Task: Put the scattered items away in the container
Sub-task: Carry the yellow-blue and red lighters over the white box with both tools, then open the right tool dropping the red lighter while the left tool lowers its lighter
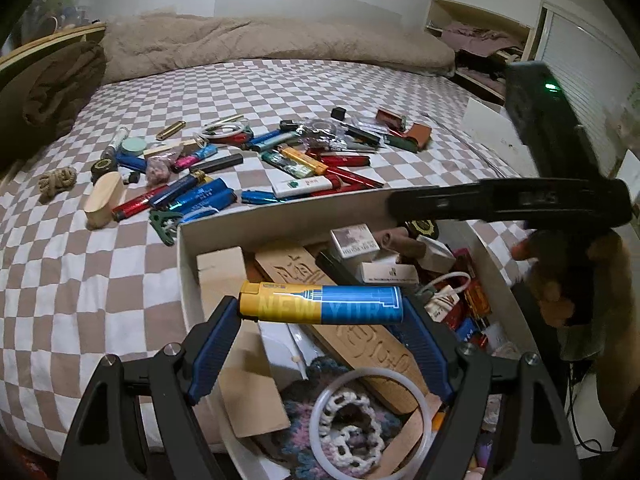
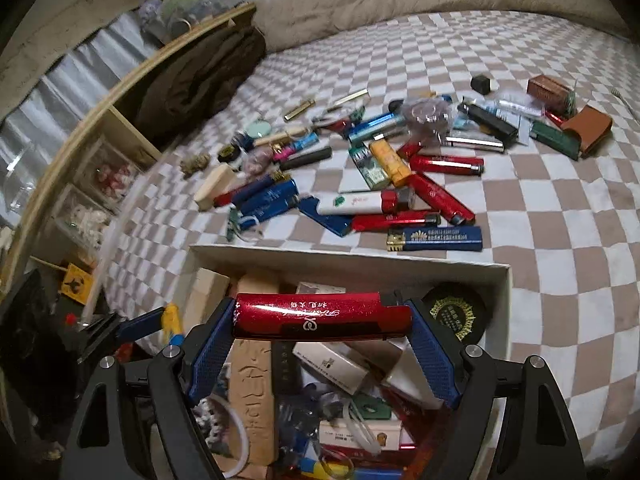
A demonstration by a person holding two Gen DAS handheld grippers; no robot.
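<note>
My left gripper [image 1: 320,310] is shut on a yellow and blue "New York" lighter [image 1: 320,304], held lengthwise between its blue pads over the white box [image 1: 188,256]. In the right wrist view my right gripper [image 2: 322,318] is shut on a glittery red lighter [image 2: 320,316], also over the white box [image 2: 344,254]. The box holds wooden blocks, cigarette packs, a crocheted ring and a clear ring. Beyond it, scattered lighters [image 2: 436,238] and small items [image 1: 192,196] lie on the checkered bed. The right gripper's body [image 1: 560,200] crosses the left view; the left fingertip [image 2: 140,326] shows at the right view's left.
A beige blanket [image 1: 240,44] lies along the bed's far side. A brown jacket [image 2: 200,76] is draped at the headboard shelf [image 2: 80,128], which holds jars. A shelf with clothes [image 1: 480,40] stands at the far right. A person's hand [image 1: 560,280] holds the right gripper.
</note>
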